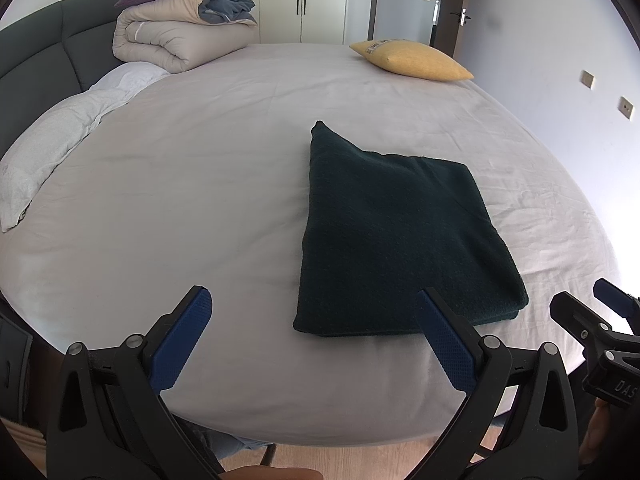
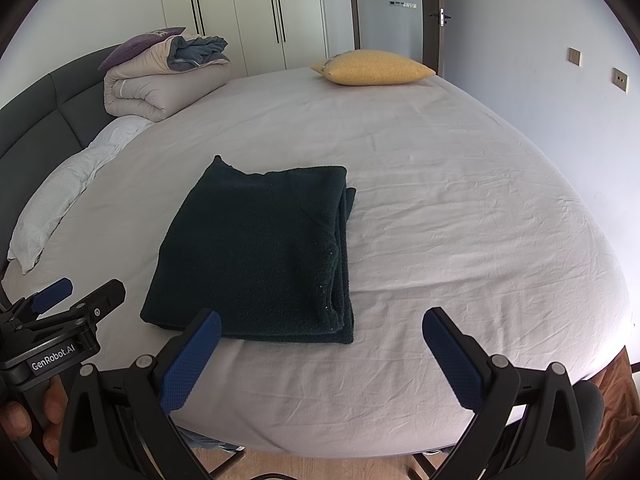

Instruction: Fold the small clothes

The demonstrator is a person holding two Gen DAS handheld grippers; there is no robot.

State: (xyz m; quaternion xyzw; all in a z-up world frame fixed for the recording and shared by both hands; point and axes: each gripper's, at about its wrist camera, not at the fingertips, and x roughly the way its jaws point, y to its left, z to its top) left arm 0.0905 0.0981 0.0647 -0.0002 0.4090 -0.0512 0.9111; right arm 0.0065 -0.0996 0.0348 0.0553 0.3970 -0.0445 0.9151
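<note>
A dark green garment [image 1: 400,232] lies folded into a flat rectangle on the bed's light sheet [image 1: 200,184]; in the right wrist view it [image 2: 260,252] shows stacked layers along its right edge. My left gripper [image 1: 314,300] is open and empty, held near the bed's front edge, with its right finger over the garment's near edge. My right gripper [image 2: 320,320] is open and empty, just in front of the garment's near right corner. Each gripper shows at the edge of the other's view, the right one [image 1: 588,320] and the left one [image 2: 68,304].
A rolled beige duvet with a purple cushion [image 1: 180,32] sits at the far left by the dark headboard [image 1: 36,52]. A white pillow [image 1: 60,148] lies along the left. A yellow cushion [image 1: 412,60] lies at the far right. Wooden floor [image 2: 320,464] shows below the bed's edge.
</note>
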